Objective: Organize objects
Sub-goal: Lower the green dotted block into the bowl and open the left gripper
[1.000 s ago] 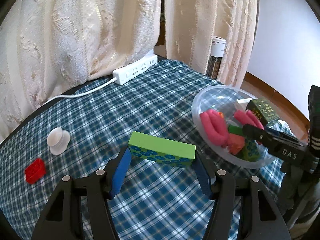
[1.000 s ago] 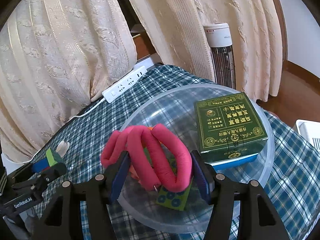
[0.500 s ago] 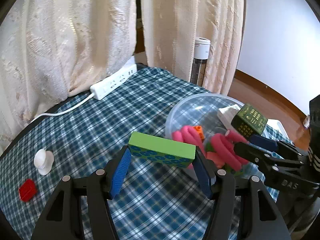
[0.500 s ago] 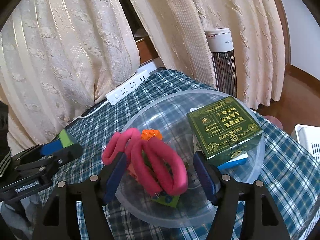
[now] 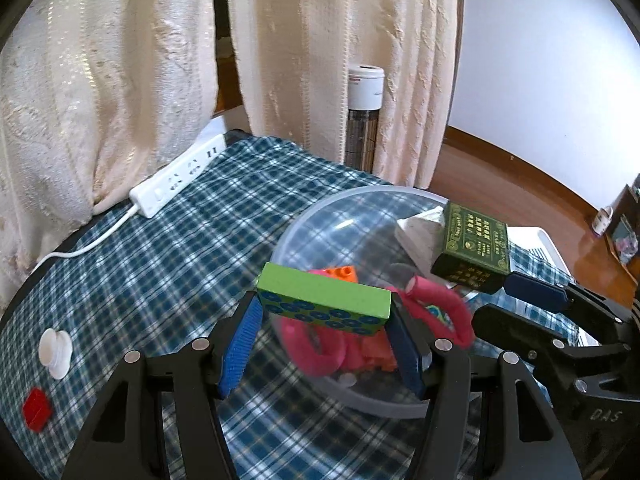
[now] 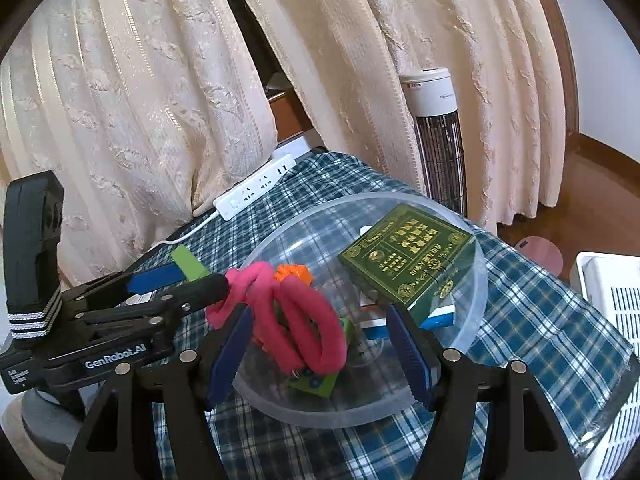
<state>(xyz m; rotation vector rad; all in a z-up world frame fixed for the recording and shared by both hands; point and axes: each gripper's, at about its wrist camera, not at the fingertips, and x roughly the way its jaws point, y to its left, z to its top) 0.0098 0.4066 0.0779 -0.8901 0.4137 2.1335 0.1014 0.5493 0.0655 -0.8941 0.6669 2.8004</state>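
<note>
Between your left fingers [image 5: 325,326] sits the clamped green rectangular wooden block [image 5: 324,300]; centre it over the clear plastic bowl [image 5: 320,216], then release. Right fingers [image 6: 320,346]: parted, empty.

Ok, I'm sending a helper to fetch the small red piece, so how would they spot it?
Start at the plaid tablecloth, on the side away from the clear bowl. Near the cloth's edge stands a white knob; the red brick lies just beside it, alone on the cloth. It is the only red thing outside the bowl.

"GenRobot.AI" on the left tool [image 6: 182,276]; "DAS" on the right tool [image 5: 520,304].
</note>
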